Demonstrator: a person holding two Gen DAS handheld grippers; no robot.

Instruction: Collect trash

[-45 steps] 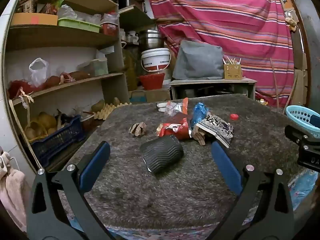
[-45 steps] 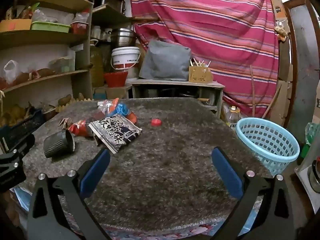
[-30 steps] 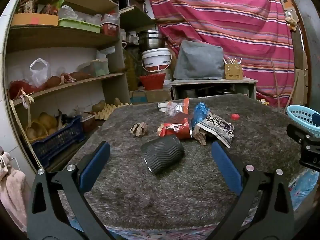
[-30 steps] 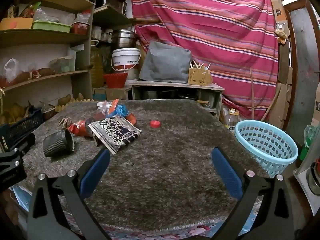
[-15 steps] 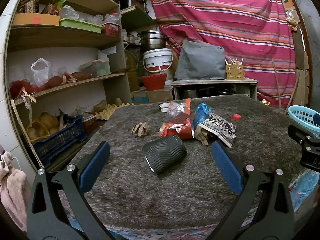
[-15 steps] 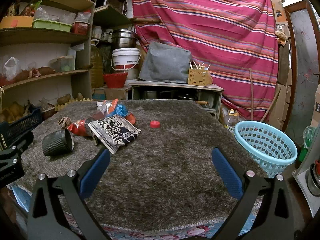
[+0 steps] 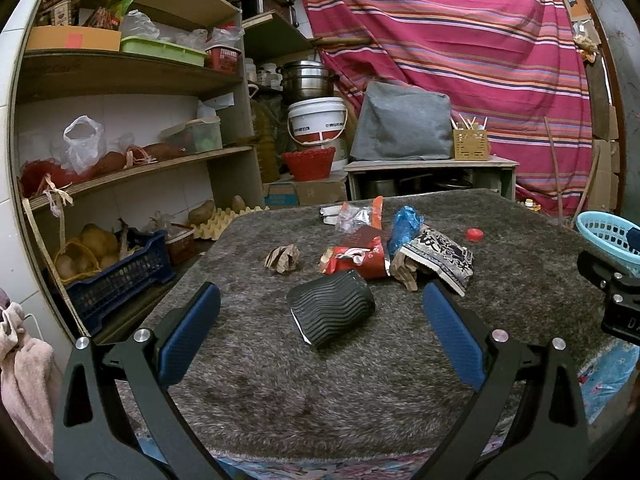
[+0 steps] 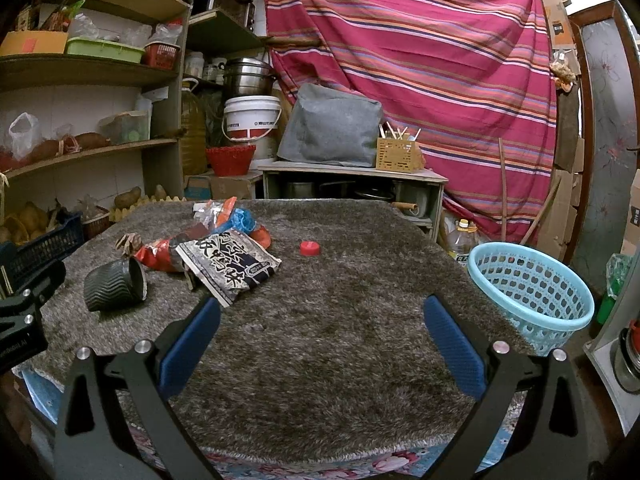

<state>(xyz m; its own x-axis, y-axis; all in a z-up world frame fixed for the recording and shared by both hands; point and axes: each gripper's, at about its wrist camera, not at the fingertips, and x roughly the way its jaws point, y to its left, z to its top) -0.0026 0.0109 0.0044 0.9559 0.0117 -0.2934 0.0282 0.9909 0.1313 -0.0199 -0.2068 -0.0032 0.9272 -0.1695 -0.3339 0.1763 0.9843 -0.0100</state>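
Left wrist view: left tongs spread before a black cup lying sideways; right tongs spread, empty.

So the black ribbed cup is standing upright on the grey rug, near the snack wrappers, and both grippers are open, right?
Not quite: the black ribbed cup is lying on its side, not standing upright, as the left wrist view shows. The rest holds: it rests on the grey rug near the snack wrappers, and the left gripper and right gripper are both open.
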